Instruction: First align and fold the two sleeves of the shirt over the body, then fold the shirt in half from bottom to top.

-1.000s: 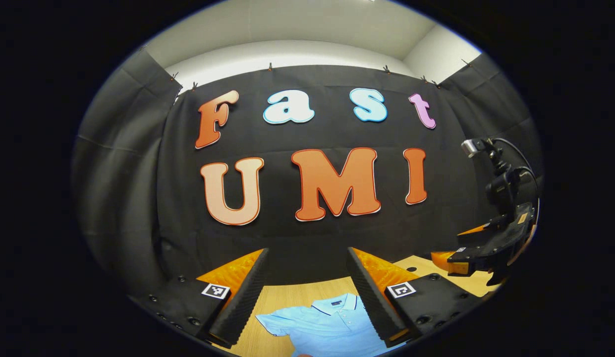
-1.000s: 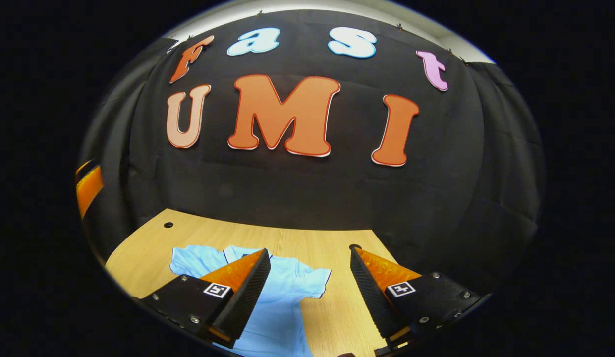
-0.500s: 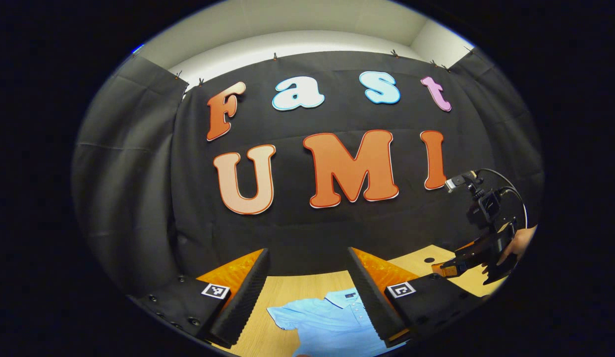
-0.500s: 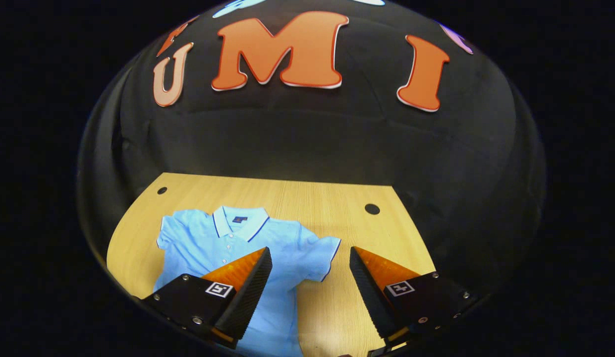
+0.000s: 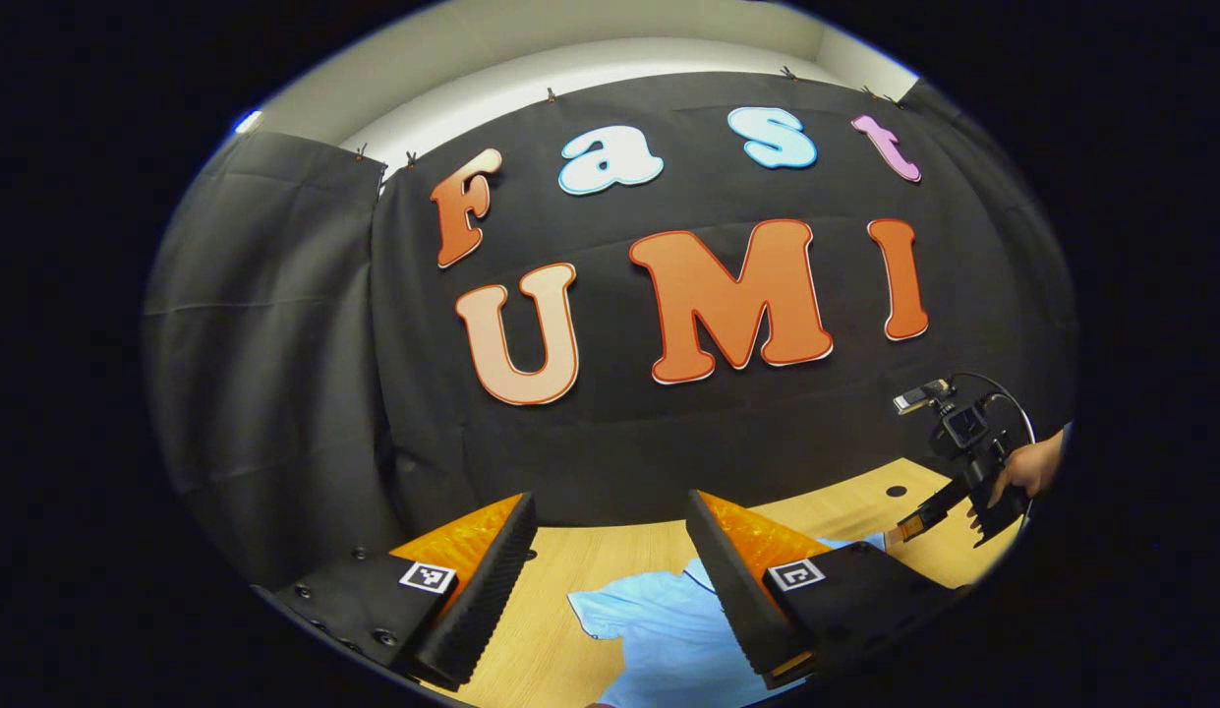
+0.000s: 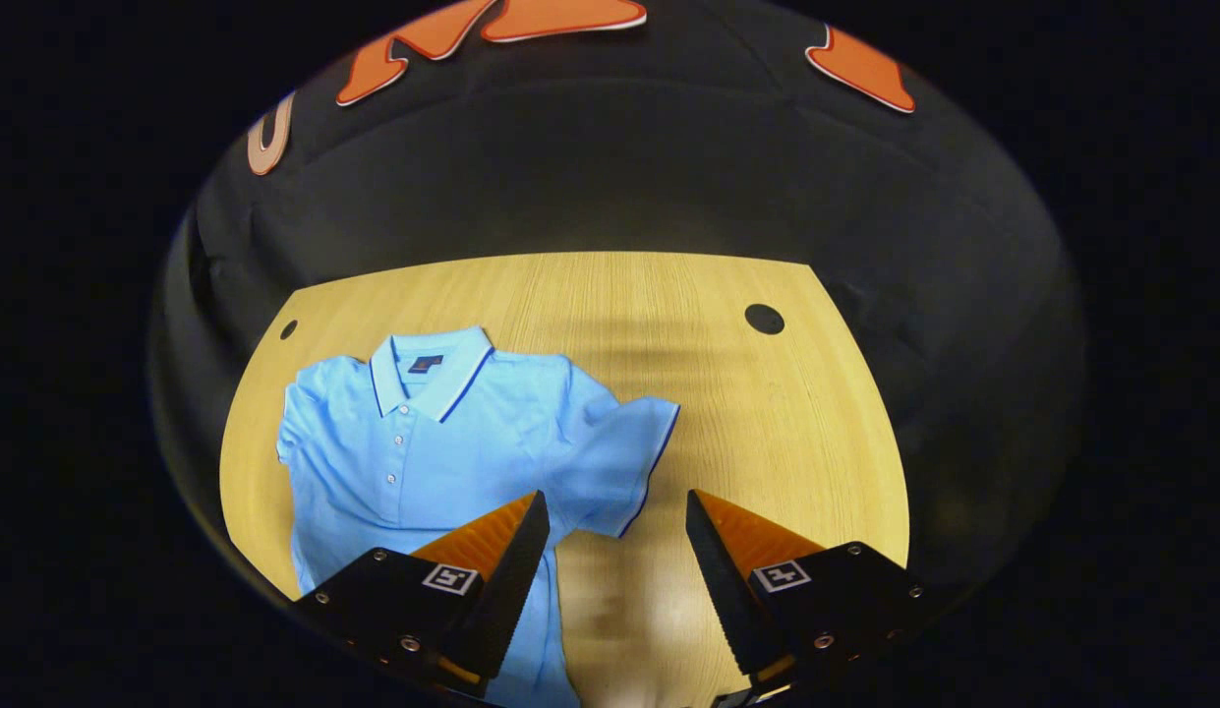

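Black cloth wall [image 5: 275, 344], pale ceiling [image 5: 570, 39], light wooden table [image 6: 767, 423], round holes [image 6: 764, 319]

Soft cloth on smooth wood

The shirt [image 6: 442, 433] is soft, matt cloth with a few small wrinkles. The table [image 6: 767, 413] is pale wood with fine lines in it, smooth and a little shiny. At 12 o'clock, the wall [image 6: 610, 167] is dull cloth with folds.
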Demonstrator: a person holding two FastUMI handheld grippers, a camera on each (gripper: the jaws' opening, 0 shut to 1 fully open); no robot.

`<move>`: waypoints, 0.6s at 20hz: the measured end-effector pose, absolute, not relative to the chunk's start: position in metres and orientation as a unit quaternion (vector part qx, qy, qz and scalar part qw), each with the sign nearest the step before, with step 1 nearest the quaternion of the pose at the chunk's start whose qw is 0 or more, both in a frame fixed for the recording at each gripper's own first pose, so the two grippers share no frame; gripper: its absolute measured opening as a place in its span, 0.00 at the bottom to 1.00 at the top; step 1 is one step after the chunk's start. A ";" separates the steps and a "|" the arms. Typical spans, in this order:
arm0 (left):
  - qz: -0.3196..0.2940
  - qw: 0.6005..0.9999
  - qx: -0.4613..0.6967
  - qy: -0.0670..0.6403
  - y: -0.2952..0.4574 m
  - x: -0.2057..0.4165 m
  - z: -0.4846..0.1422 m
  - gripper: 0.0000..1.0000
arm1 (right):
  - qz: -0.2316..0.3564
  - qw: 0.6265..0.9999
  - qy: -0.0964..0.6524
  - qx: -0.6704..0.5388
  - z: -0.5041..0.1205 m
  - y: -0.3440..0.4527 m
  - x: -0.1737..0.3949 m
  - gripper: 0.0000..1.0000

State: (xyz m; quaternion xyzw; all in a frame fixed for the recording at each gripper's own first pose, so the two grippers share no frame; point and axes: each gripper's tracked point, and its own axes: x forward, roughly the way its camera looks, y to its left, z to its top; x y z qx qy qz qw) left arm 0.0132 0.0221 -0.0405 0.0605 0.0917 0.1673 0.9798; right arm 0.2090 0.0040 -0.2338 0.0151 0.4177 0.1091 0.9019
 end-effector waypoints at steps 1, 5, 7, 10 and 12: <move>0.174 0.978 0.059 0.097 0.023 0.012 -0.042 1.00 | 0.112 0.896 0.429 0.018 -0.239 0.004 0.211 0.86; 0.200 0.972 0.048 0.114 0.024 0.007 -0.051 1.00 | 0.109 0.873 0.473 0.045 -0.267 0.004 0.223 0.77; 0.211 0.969 0.053 0.117 0.025 0.004 -0.050 1.00 | 0.105 0.862 0.492 0.057 -0.283 0.003 0.232 0.74; 0.225 0.964 0.060 0.124 0.025 -0.003 -0.050 1.00 | 0.090 0.846 0.519 0.081 -0.303 0.000 0.241 0.74; 0.235 0.961 0.060 0.133 0.027 -0.007 -0.054 1.00 | 0.091 0.837 0.531 0.100 -0.309 0.003 0.246 0.65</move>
